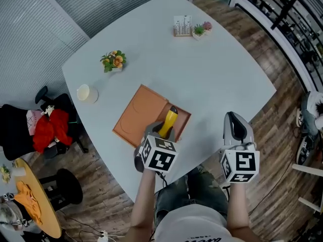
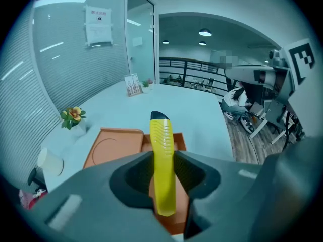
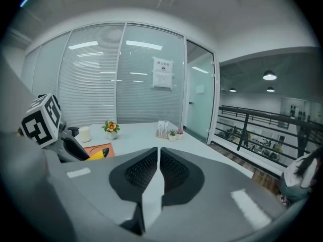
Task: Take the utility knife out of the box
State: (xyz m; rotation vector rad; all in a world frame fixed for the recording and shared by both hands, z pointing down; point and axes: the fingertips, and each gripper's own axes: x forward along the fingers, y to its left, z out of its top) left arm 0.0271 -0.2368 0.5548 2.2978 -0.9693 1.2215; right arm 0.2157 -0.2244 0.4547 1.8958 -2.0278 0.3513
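Yellow utility knife (image 2: 162, 150): pinched low on its body in my left tool (image 2: 163, 178), over the open orange box (image 2: 113, 145) | right tool (image 3: 157, 170): closed on nothing, well apart | risk: the narrow pinch could let the knife pivot or slip, dropping it into the box or off the nearby counter (image 1: 212, 74) edge

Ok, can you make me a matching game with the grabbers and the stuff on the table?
Things:
1. utility knife
2. box
3. right gripper
4. cup

Descriptions:
A. jaws together, nothing between them
B. yellow, clamped in the left gripper
C. white, near the table edge, not far from the flowers
D. orange, lying on the table

Pairs: 1-B, 2-D, 3-A, 4-C
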